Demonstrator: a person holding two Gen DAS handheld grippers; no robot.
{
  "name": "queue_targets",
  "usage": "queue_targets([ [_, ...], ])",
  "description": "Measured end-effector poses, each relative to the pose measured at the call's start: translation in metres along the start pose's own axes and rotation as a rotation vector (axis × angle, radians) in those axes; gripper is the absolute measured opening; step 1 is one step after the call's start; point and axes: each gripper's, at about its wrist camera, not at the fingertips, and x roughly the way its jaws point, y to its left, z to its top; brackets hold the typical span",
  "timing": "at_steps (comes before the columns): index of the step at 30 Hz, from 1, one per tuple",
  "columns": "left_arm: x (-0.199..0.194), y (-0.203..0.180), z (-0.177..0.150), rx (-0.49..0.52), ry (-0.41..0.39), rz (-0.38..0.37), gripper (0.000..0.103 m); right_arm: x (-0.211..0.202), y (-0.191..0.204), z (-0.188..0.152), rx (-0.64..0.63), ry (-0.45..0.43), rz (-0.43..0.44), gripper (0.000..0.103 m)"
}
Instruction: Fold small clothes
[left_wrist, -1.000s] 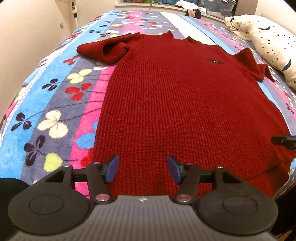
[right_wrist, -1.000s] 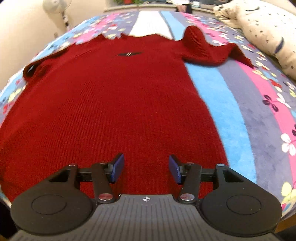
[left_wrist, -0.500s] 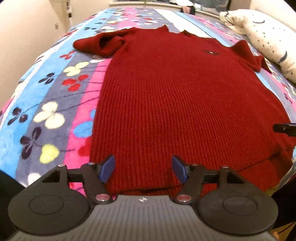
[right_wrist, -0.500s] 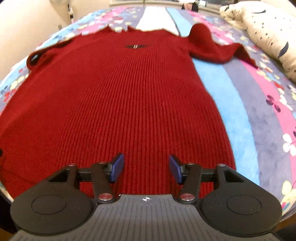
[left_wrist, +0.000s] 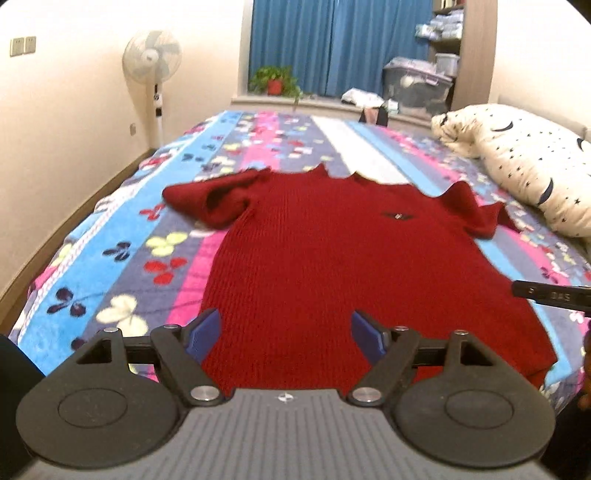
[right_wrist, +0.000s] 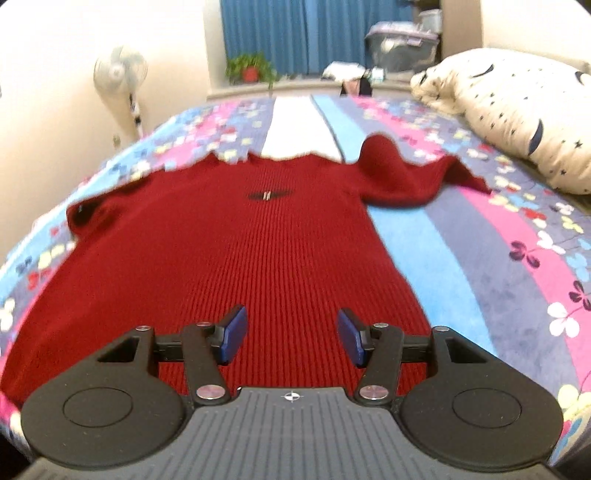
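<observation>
Bedding with bright blue, pink and grey stripes and a butterfly print (left_wrist: 122, 236) (right_wrist: 480, 258) fills most of both views, and spread flat across it lies the red knit sweater (left_wrist: 332, 258) (right_wrist: 240, 258), front up, collar toward the far end of the bed and hem nearest the cameras. Its short sleeves lie out to either side, each bunched into soft folds rather than smoothed. A small dark emblem (left_wrist: 397, 215) (right_wrist: 268, 194) sits on the chest. A white pillow with dark stars and moons (left_wrist: 524, 166) (right_wrist: 517, 110) rests at the right edge of the bed, apart from the sweater. Beyond the bed are blue curtains (left_wrist: 332, 44), a standing fan (left_wrist: 153, 59) by the left wall, and a potted plant (left_wrist: 274, 81) on the sill. The left gripper (left_wrist: 286, 334) hovers over the hem near the sweater's left side, its jaws spread wide with nothing between them. The right gripper (right_wrist: 291, 336) hovers over the hem closer to the garment's right side, jaws likewise spread and empty; its tip shows as a dark bar at the right edge of the left wrist view (left_wrist: 550, 295). Whether either gripper touches the knit cannot be told.
</observation>
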Motion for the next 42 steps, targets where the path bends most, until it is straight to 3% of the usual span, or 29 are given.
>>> queue_targets([
  [7, -0.012, -0.026, 0.000, 0.089, -0.076, 0.051, 0.088, -0.002, -0.001, 0.004, 0.032, -0.052, -0.019, 0.057],
  [12, 0.001, -0.026, -0.003, 0.081, -0.021, 0.004, 0.088, 0.000, 0.002, 0.012, 0.078, -0.064, 0.018, 0.057],
  [15, 0.006, -0.023, -0.003, 0.068, -0.040, -0.013, 0.087, 0.002, 0.007, 0.015, 0.077, -0.085, 0.023, 0.056],
  [18, 0.008, -0.024, -0.003, 0.082, -0.078, -0.019, 0.084, 0.002, 0.014, 0.020, 0.077, -0.119, 0.037, 0.047],
  [21, 0.015, -0.022, -0.002, 0.066, -0.083, -0.030, 0.078, 0.002, 0.020, 0.024, 0.075, -0.150, 0.057, 0.047],
  [26, 0.025, -0.013, 0.006, 0.034, -0.099, -0.003, 0.078, 0.012, 0.028, 0.029, 0.064, -0.133, 0.086, 0.047],
  [30, 0.030, 0.001, 0.024, -0.009, -0.101, -0.007, 0.082, 0.024, 0.030, 0.033, 0.078, -0.117, 0.097, 0.048],
  [32, 0.034, 0.006, 0.037, 0.014, -0.107, 0.009, 0.088, 0.027, 0.031, 0.035, 0.084, -0.128, 0.086, 0.048],
  [36, 0.050, 0.014, 0.070, 0.067, -0.123, 0.061, 0.089, 0.026, 0.033, 0.045, 0.083, -0.173, 0.076, 0.051],
  [42, 0.094, 0.032, 0.135, 0.044, -0.124, 0.079, 0.089, 0.036, 0.040, 0.098, 0.027, -0.231, 0.124, 0.053],
])
